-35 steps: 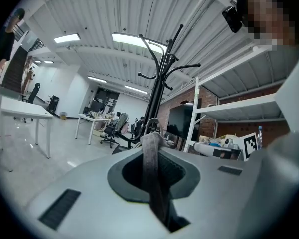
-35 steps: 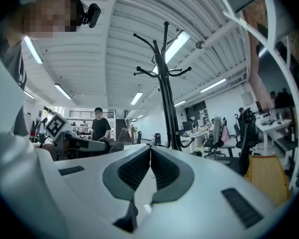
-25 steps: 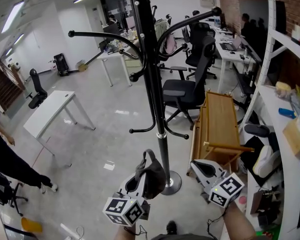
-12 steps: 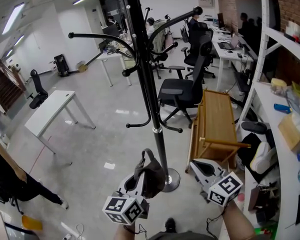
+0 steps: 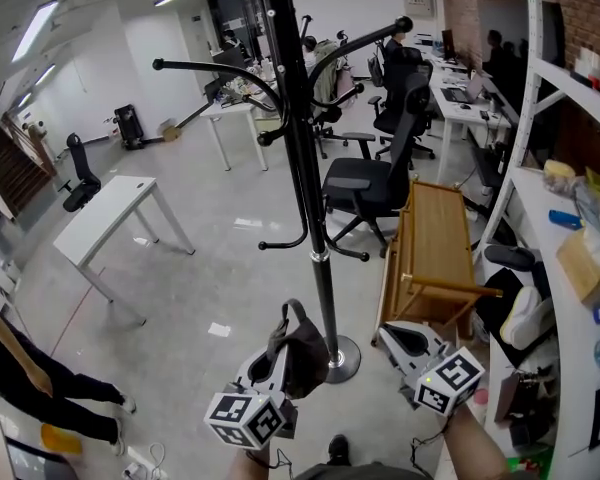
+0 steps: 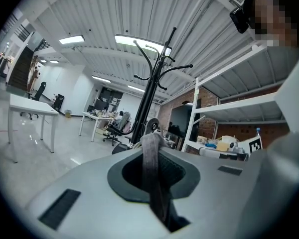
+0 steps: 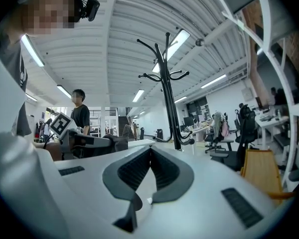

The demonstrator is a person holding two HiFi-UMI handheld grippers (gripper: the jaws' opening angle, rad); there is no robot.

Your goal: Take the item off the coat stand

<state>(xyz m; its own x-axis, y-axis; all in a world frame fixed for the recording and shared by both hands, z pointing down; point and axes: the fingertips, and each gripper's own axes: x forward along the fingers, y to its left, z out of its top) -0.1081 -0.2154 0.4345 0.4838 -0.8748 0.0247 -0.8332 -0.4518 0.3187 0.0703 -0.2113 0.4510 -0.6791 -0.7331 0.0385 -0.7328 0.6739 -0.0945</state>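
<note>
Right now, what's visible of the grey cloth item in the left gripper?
Dark grey cloth item, soft and crumpled, a narrow loop standing up at its top. The left gripper is shut on its grey strap. It sits low beside the coat stand pole, on none of its hooks.

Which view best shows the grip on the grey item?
Left gripper view: the grey item runs as a strap between the jaws of the left gripper, shut on it. Head view shows its dark bulk draped over that gripper, off the coat stand. Right gripper view catches only a dark lump at left.
</note>
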